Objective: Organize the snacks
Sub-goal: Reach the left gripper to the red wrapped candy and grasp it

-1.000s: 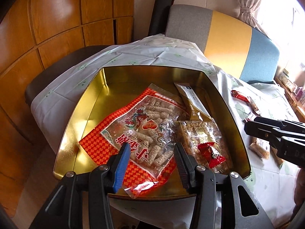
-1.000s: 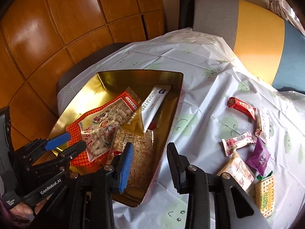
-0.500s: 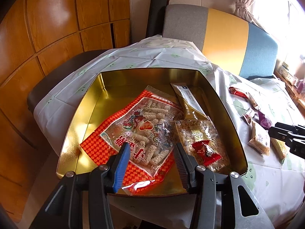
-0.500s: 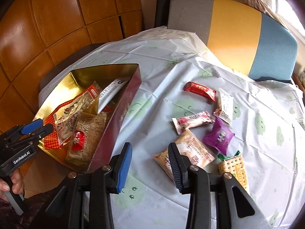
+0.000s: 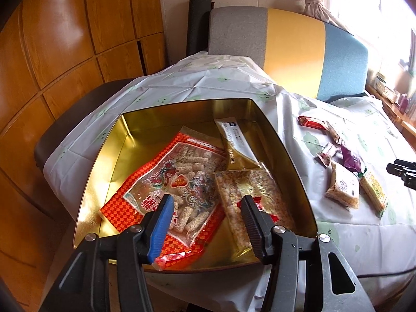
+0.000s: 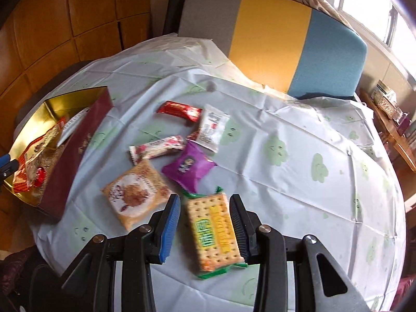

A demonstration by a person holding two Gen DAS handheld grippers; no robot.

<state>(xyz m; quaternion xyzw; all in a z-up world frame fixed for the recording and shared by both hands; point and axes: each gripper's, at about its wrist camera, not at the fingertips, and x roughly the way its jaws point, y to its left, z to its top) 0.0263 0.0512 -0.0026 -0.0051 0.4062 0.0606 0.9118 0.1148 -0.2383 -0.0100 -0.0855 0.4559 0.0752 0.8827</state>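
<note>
A gold tin box [image 5: 109, 156] holds a big red snack bag [image 5: 166, 182], a gold sachet [image 5: 234, 143] and a clear cereal bar pack [image 5: 249, 184]. My left gripper [image 5: 205, 208] is open and empty over the box's near edge. My right gripper [image 6: 204, 208] is open, its jaws on either side of a green-edged cracker pack [image 6: 212, 228] lying on the table. Loose snacks lie beyond it: an orange cake pack [image 6: 135, 192], a purple pack [image 6: 188, 167], a pink bar [image 6: 158, 148], a white sachet [image 6: 212, 127] and a red bar [image 6: 179, 109].
The table wears a white cloth with green prints [image 6: 299, 169]. The box's dark red outer wall [image 6: 75, 156] stands left of the loose snacks. A grey, yellow and blue chair back [image 6: 273, 41] is at the far edge. Wooden panels [image 5: 65, 52] are at left.
My right gripper has swung right, away from the box, and now straddles the cracker pack. My left gripper has drawn back slightly and stays open over the box.
</note>
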